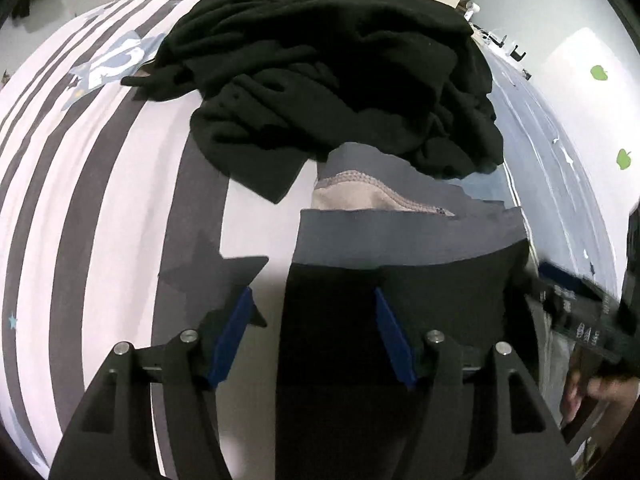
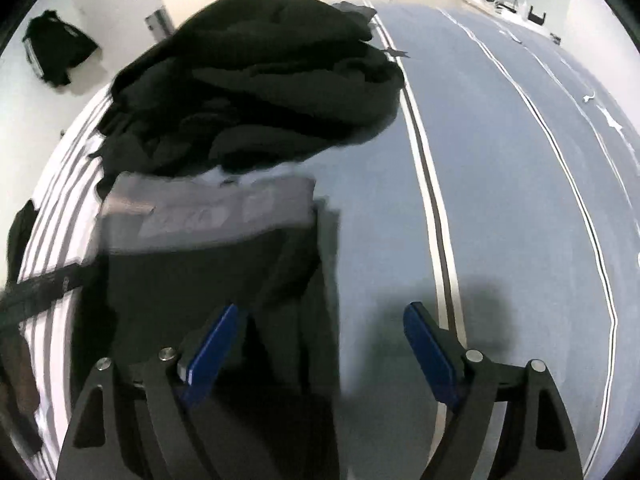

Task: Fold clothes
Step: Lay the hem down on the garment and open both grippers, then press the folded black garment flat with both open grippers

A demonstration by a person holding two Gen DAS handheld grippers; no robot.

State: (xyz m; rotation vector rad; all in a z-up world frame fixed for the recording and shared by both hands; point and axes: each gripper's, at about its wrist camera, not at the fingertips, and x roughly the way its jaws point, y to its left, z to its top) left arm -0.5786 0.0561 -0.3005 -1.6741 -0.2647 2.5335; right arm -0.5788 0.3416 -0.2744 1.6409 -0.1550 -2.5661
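Dark shorts [image 1: 400, 280] with a grey waistband [image 2: 208, 216] lie flat on the bed [image 2: 500, 200], just in front of a black clothes pile [image 1: 328, 80]. Left gripper [image 1: 312, 336] and right gripper [image 2: 316, 352] hang open over them, gripping nothing. Soft, light fabric; probably best pinched at the waistband corners.

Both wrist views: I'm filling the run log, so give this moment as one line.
left claw open, over dark garment | right claw open, nothing held | black pile unfolded behind
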